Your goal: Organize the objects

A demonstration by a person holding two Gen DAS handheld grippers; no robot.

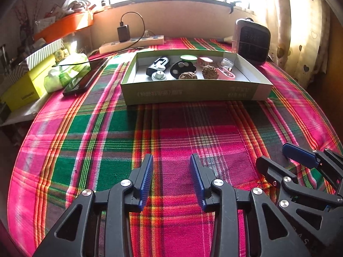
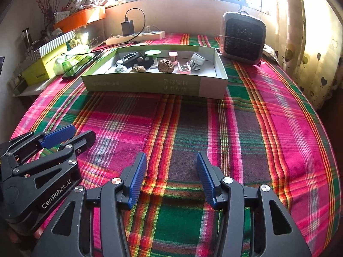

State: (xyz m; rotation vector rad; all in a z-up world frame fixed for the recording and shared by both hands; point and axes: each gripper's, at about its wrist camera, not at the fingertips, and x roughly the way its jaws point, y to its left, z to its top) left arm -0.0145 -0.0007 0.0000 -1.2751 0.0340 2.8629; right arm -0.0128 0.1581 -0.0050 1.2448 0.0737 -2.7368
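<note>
A shallow green and white cardboard box [image 1: 193, 91] [image 2: 150, 85] stands on the plaid tablecloth, far from both grippers. Inside lie two walnuts [image 1: 210, 72] [image 2: 165, 65], a black item with round silver pieces [image 1: 182, 67], a black device [image 1: 157, 65], a green lid [image 2: 152, 52], pink pieces [image 2: 184, 68] and other small things. My left gripper [image 1: 171, 160] is open over bare cloth with nothing between its blue pads. My right gripper [image 2: 171, 158] is open too, empty, beside the left one [image 2: 64, 137].
A small grey heater [image 2: 243, 37] stands behind the box at right. A power strip with a black charger [image 2: 135, 35] lies at the back. A phone [image 1: 82, 80], green packets and yellow boxes [image 1: 23, 91] crowd the left edge. A curtain hangs at right.
</note>
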